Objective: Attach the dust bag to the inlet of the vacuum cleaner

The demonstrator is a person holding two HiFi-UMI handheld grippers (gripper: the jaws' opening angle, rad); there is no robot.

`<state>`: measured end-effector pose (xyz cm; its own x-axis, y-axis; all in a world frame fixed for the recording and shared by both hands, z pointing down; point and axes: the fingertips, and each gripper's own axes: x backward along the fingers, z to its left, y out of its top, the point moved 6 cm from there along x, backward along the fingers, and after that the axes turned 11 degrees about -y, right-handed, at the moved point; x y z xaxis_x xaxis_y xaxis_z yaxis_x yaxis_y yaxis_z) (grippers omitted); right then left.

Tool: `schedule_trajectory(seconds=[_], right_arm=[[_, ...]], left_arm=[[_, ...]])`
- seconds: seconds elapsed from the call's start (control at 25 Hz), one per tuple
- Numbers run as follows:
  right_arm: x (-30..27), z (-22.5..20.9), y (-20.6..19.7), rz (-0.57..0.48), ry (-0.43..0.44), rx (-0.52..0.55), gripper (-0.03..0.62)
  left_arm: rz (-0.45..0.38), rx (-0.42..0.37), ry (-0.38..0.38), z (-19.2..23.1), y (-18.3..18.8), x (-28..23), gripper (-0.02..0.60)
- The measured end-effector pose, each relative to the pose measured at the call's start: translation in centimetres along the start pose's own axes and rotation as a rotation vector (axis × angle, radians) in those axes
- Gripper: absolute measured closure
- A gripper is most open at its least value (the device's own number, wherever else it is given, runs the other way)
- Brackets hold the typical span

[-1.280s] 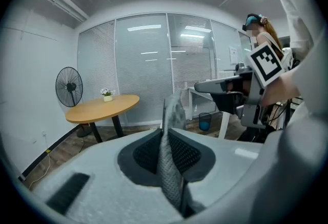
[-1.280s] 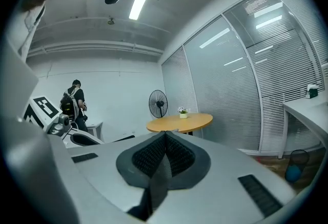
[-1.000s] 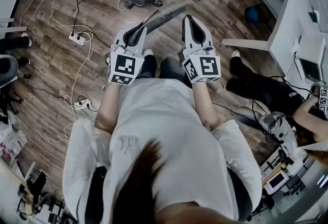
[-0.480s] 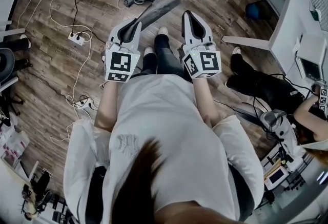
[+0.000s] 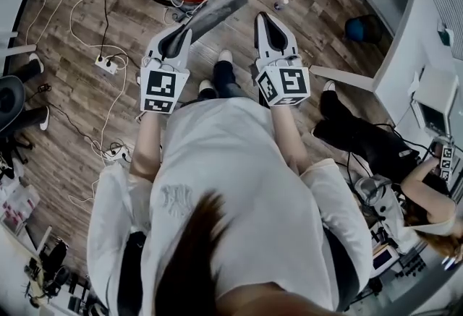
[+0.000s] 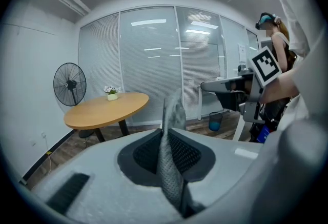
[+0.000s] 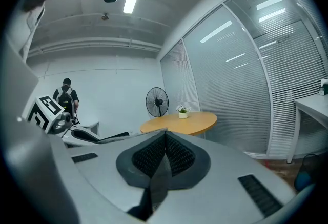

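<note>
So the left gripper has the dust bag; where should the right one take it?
Probably at the free far end of the dust bag, coming from the person's right. It is a thin flat sheet, pinched at its near end by the left gripper and slanting across ahead of the shut, empty right gripper, so opened fingers could straddle its edge there.

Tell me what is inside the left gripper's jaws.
A flat grey fabric dust bag, pinched edge-on by the left gripper. Its rear end sinks between the jaws, hidden.
</note>
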<state>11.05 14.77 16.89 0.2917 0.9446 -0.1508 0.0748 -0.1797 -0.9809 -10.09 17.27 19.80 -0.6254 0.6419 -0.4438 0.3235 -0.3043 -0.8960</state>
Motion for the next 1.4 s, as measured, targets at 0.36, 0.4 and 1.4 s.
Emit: schedule_trajectory(seconds=[0.36, 0.4, 1.4], right_arm=[[-5.4, -3.9, 1.2, 0.008, 0.065, 0.02, 0.589], [-5.7, -4.2, 1.2, 0.007, 0.065, 0.018, 0.589], [-7.9, -7.4, 2.3, -0.005, -0.034, 0.004, 0.589]], left_arm=[[-0.004, 0.021, 0.066, 2.0, 2.1, -4.5, 0.54], [-0.004, 0.023, 0.069, 2.0, 2.2, -4.8, 0.54], [0.045, -0.065, -0.092, 3.3, 3.5, -9.9, 0.54]])
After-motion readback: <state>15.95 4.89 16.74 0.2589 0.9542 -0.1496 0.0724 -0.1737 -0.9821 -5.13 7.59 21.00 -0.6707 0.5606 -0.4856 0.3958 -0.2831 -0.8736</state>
